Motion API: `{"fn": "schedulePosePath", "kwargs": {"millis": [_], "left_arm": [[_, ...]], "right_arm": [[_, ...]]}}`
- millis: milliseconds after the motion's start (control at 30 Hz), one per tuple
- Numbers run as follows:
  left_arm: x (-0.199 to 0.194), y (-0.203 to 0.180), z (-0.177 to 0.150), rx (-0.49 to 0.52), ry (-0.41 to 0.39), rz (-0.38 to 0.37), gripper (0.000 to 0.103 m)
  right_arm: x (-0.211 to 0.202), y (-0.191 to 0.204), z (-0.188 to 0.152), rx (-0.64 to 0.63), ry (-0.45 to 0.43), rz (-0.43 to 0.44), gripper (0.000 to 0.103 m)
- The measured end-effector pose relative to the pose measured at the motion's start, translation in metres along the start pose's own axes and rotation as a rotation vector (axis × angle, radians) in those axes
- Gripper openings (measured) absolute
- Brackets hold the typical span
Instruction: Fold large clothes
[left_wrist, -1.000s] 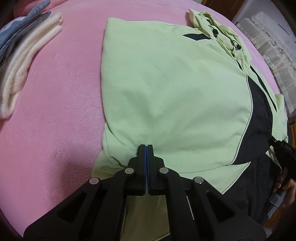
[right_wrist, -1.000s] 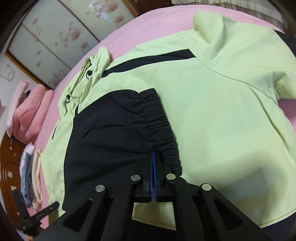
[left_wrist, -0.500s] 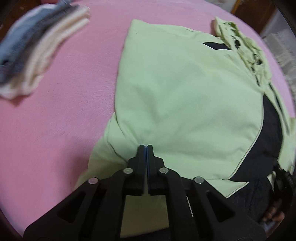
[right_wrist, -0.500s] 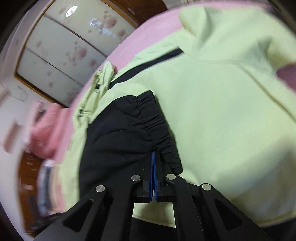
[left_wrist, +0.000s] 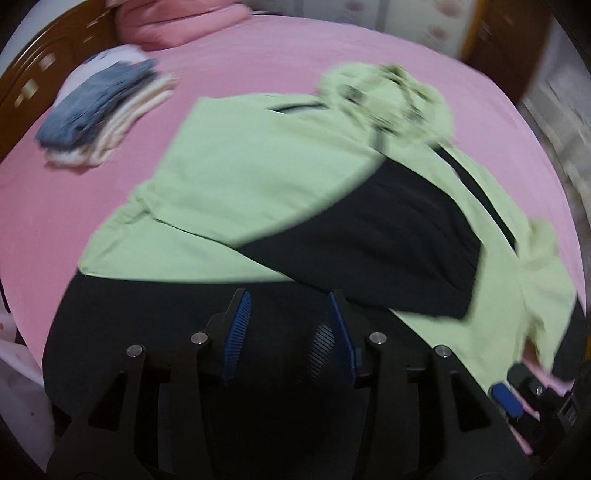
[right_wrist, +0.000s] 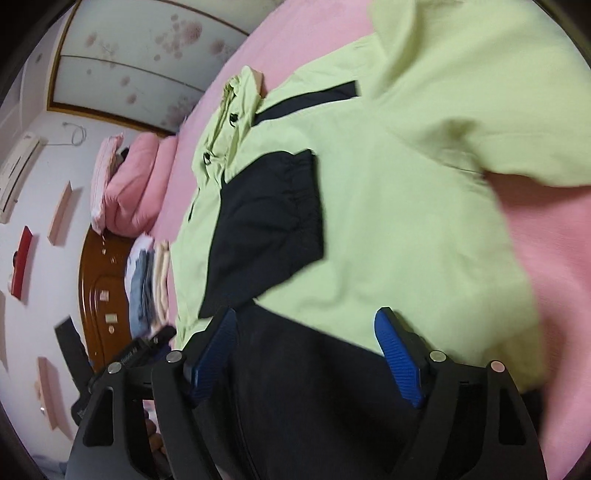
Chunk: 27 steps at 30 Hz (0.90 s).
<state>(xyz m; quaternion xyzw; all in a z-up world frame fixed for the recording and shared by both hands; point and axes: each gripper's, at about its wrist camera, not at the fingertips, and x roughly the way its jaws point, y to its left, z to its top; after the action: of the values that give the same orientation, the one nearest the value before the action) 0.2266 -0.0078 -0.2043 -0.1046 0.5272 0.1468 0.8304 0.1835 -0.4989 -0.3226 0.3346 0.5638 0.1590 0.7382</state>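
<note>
A light green jacket (left_wrist: 236, 177) with black panels lies on the pink bed, both sleeves folded across its body. The black cuff end of one sleeve (left_wrist: 413, 251) rests on top, and also shows in the right wrist view (right_wrist: 266, 218). The hood (left_wrist: 388, 96) lies at the far end. My left gripper (left_wrist: 288, 317) is open and empty over the jacket's black hem. My right gripper (right_wrist: 306, 332) is open and empty over the same hem (right_wrist: 303, 387). The jacket (right_wrist: 406, 184) fills the right wrist view.
A stack of folded clothes (left_wrist: 103, 110) lies at the far left of the bed (left_wrist: 74, 206). Pink pillows (right_wrist: 129, 184) and a wooden headboard (right_wrist: 99, 295) stand beyond it. The other gripper shows at the lower right (left_wrist: 517, 398).
Both grippers have let go of the sleeves, opened, and pulled back toward the hem. The sleeves now lie folded on the jacket's body.
</note>
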Motion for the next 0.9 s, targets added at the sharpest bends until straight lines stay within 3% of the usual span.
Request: {"fn": "schedulePosePath", "kwargs": {"millis": [133, 200, 467, 600, 700, 900], "left_arm": [[-0.012, -0.068, -0.031, 0.101, 0.049, 0.0, 0.051], [-0.014, -0.103, -0.047, 0.137, 0.109, -0.065, 0.054], [-0.017, -0.235, -0.111, 0.266, 0.306, -0.121, 0.055], [-0.032, -0.299, -0.143, 0.413, 0.311, -0.148, 0.055], [-0.035, -0.334, -0.156, 0.456, 0.358, -0.182, 0.055], [-0.031, -0.368, -0.155, 0.428, 0.394, -0.176, 0.055]], "right_arm": [[-0.044, -0.041, 0.0, 0.068, -0.049, -0.029, 0.079], [-0.069, -0.066, -0.001, 0.112, -0.09, -0.056, 0.08], [-0.163, -0.185, 0.004, 0.35, -0.277, -0.157, 0.08], [-0.206, -0.237, 0.019, 0.435, -0.372, -0.165, 0.08], [-0.234, -0.262, 0.037, 0.454, -0.45, -0.194, 0.08], [-0.267, -0.31, 0.081, 0.533, -0.551, -0.243, 0.08]]}}
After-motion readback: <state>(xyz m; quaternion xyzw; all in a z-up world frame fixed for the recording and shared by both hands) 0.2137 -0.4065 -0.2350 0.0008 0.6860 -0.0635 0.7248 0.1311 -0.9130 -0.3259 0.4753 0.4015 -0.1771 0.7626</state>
